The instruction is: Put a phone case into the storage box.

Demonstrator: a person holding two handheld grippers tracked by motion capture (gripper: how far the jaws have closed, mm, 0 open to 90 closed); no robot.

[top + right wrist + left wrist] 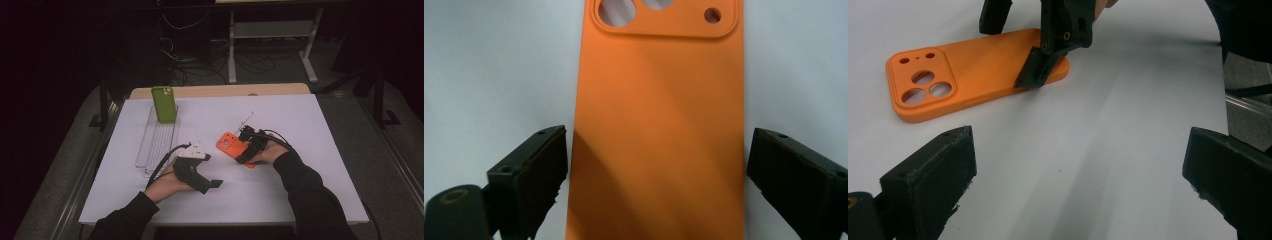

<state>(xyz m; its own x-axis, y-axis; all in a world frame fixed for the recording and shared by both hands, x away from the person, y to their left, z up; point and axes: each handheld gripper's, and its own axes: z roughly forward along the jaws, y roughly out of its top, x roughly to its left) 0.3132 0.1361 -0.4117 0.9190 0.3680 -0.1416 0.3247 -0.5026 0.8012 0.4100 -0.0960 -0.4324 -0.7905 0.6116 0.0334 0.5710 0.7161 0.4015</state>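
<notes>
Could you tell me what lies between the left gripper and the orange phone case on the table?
Nothing: in the left gripper view, only bare white table separates the open left gripper from the orange phone case, which the right gripper straddles.

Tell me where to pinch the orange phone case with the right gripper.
Grip the orange phone case across its two long edges, at the plain end away from the camera cutouts, coming from above. It lies flat, back up, on the white table, and the open right gripper already straddles its width there.
</notes>
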